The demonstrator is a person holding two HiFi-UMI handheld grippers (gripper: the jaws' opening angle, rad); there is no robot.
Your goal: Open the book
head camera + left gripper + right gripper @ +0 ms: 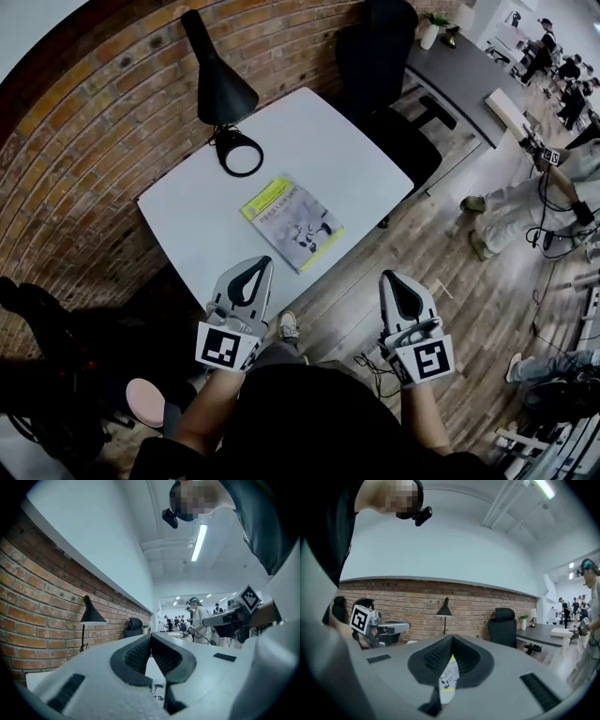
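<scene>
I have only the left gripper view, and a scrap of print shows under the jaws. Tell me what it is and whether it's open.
Observer: In the head view it's the book, closed, lying cover up on the white table.
Operator: Give me the right gripper's state.
Observer: The right gripper is shut with nothing in it. It is over the floor, off the table's near right edge.
Operator: Say how the left one stands to the book.
Observer: The left gripper is at the table's near edge, short of the book and not touching it.
</scene>
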